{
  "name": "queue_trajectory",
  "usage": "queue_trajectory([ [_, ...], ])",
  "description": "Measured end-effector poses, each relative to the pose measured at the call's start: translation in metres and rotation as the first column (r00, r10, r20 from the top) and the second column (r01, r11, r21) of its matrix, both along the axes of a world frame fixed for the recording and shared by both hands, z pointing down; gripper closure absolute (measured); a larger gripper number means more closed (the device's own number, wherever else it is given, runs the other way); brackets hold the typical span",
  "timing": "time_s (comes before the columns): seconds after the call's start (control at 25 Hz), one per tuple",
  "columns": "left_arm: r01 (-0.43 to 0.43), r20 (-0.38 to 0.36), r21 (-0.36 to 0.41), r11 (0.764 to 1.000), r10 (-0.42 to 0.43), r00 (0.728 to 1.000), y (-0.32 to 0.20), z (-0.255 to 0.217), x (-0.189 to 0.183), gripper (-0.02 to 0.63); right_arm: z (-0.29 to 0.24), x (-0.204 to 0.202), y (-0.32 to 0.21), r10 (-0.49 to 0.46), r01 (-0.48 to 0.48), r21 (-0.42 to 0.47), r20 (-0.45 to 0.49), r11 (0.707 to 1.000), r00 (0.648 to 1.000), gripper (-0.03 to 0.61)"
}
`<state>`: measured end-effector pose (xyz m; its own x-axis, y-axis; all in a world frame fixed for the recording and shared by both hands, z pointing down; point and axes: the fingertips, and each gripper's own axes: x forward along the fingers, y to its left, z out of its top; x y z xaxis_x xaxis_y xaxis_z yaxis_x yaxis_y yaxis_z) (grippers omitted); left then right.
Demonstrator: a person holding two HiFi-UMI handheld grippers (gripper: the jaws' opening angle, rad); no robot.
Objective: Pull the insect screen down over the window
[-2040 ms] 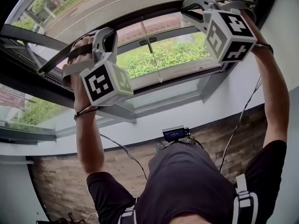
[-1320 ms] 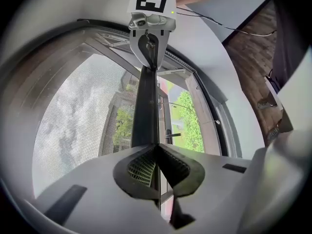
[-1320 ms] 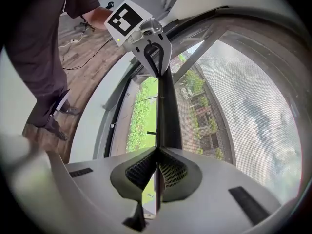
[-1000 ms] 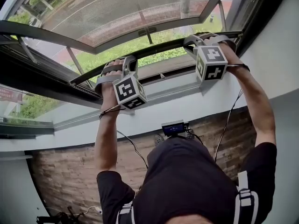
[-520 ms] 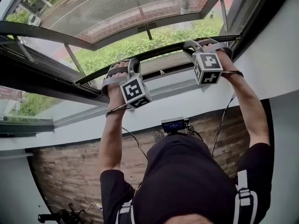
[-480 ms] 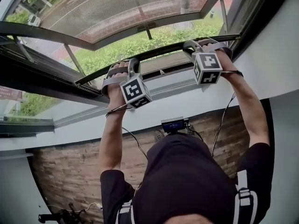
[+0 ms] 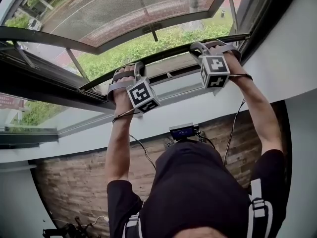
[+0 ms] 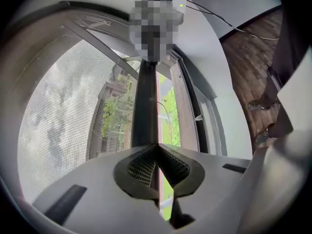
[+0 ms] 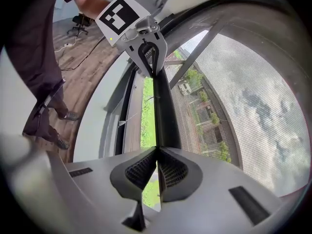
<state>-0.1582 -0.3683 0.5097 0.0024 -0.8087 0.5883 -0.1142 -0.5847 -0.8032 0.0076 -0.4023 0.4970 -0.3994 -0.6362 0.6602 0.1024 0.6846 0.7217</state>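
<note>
– Insect screen (image 7: 114,9): where does it sit now?

– Its mesh covers most of the window. Its dark bottom bar (image 7: 168,54) runs slantwise across the head view, close above the lower frame (image 7: 183,79). Two seconds ago that bar crossed near the top of the view, with a broad open band of green below it. Now only a narrow opening is left between bar and frame, and a sliver of grass (image 8: 170,123) shows through it.

– And my grippers?

– Your left gripper (image 8: 157,146) has its jaws pinched together on the bar, which runs straight away from the tips. Your right gripper (image 9: 157,149) is clamped on the same bar, further along to the right. The mesh lies on the outer side of the bar in each gripper view. The opening and the frame lie on the inner side.

– Has anything changed in the last half second?

– Hardly anything. Bar and grippers sit almost where they did then. The big drop shows against the two older views, where you were reaching much higher. Both clamps look the same as before.
</note>
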Motion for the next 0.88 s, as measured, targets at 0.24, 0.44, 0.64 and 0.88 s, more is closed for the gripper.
queue_trajectory([
  [0.24,0.020,-0.006,-0.011,1.000,-0.020,1.000,0.001,0.001,0.001,0.594,-0.030,-0.014,0.031,0.037,-0.072,0.142,0.233,0.987,0.972,0.545],
  [0.44,0.018,-0.007,0.000,1.000,-0.018,1.000,-0.001,-0.004,0.002,0.595,0.089,-0.069,0.048,0.307,-0.097,-0.406,0.493,0.909,0.814,0.448],
  [0.64,0.019,-0.012,-0.005,1.000,-0.019,1.000,0.000,-0.003,0.002,0.594,0.166,-0.107,0.003,0.464,-0.225,-0.498,0.431,0.838,0.774,0.443],
  [0.88,0.015,-0.020,-0.005,1.000,-0.015,1.000,0.001,-0.002,0.003,0.594,0.179,-0.121,0.001,0.456,-0.279,-0.453,0.350,0.847,0.818,0.496],
])
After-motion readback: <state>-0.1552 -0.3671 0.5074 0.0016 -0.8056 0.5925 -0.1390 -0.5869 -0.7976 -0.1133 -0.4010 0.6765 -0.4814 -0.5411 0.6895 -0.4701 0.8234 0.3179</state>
